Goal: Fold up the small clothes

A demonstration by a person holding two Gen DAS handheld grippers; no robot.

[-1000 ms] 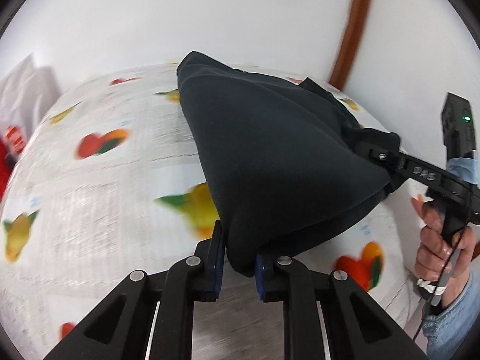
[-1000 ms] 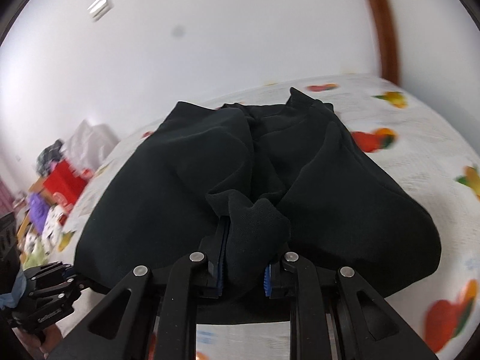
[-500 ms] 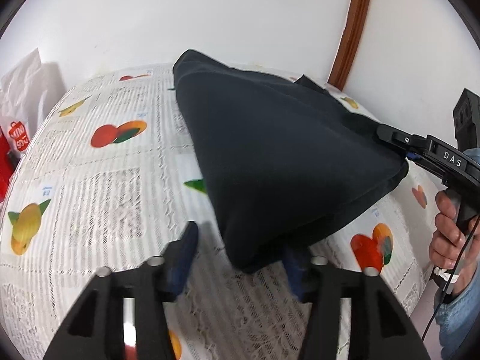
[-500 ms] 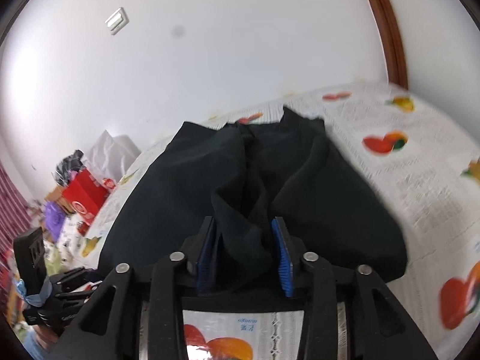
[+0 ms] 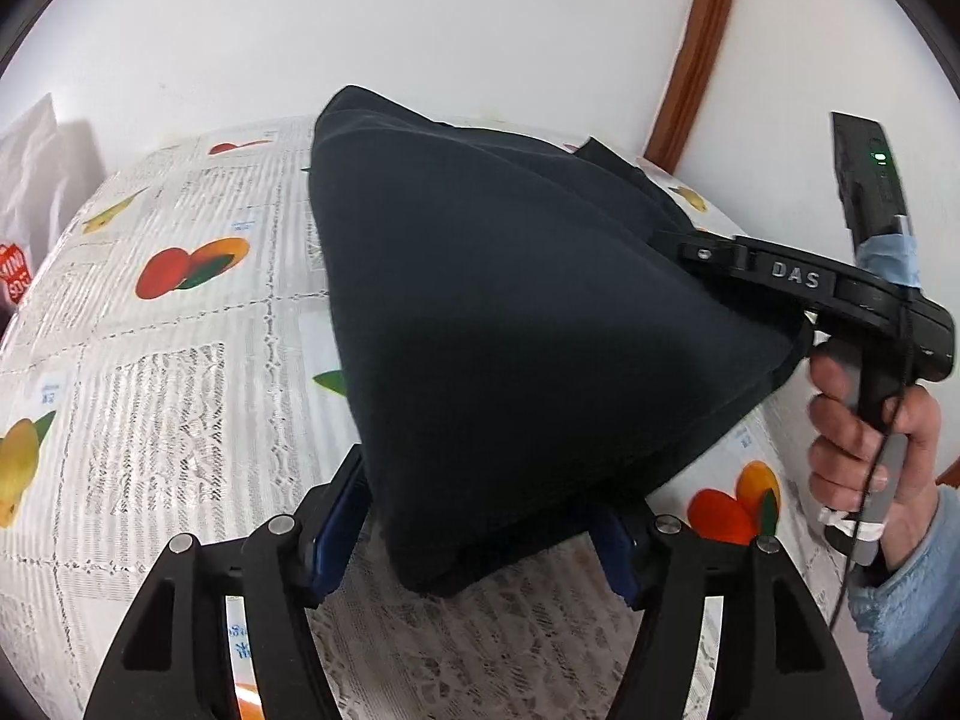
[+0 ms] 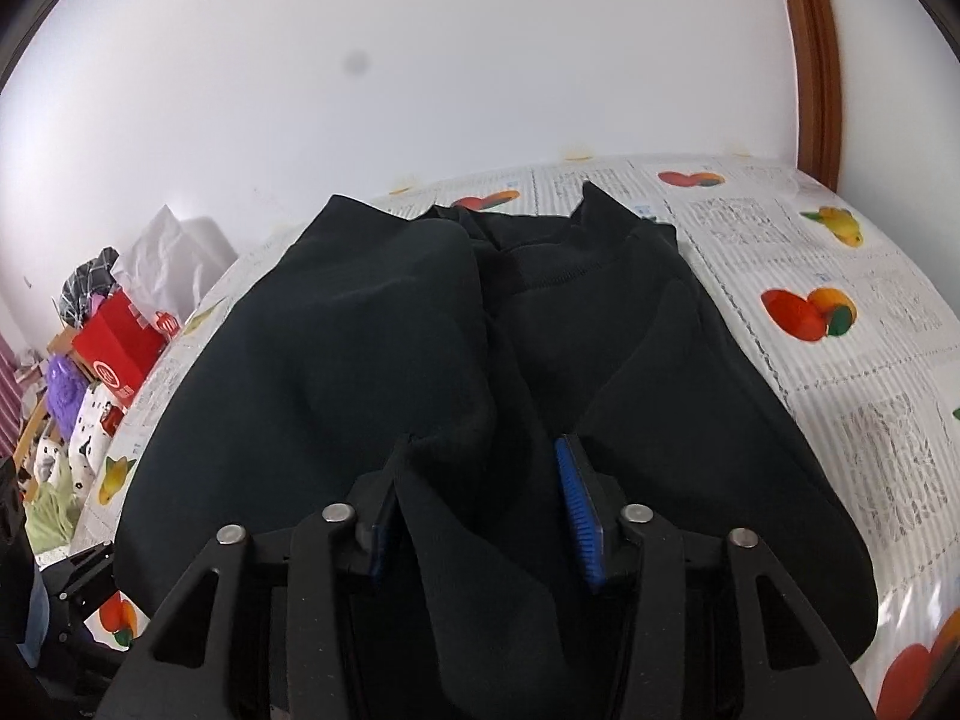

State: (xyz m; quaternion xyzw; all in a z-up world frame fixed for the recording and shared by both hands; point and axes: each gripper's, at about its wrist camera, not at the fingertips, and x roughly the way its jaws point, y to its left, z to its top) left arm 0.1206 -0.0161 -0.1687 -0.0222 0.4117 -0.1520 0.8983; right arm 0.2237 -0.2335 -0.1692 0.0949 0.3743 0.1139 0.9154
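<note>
A dark navy garment (image 5: 510, 312) lies in a heap on the fruit-print tablecloth (image 5: 180, 360). My left gripper (image 5: 474, 534) stands wide with the garment's near corner lying loose between its jaws, which are still opening. In the right wrist view the garment (image 6: 372, 360) spreads out ahead, folded lengthwise. A ridge of cloth runs between the blue pads (image 6: 579, 516) of my right gripper (image 6: 480, 510). Its jaws are closing, but the right pad's face still shows bare. From the left wrist view, the right gripper (image 5: 696, 255) reaches into the garment's far side, held by a hand (image 5: 858, 438).
The tablecloth (image 6: 840, 360) ends at a white wall. A brown wooden frame (image 5: 690, 54) stands at the back right corner. Beyond the table's left edge sit a red box (image 6: 120, 348), a white bag (image 5: 30, 192) and a pile of mixed clutter (image 6: 66, 432).
Both grippers were shut on the garment a second ago. The left jaws have spread wide and let the corner drop onto the table. The right jaws have opened around the fold.
</note>
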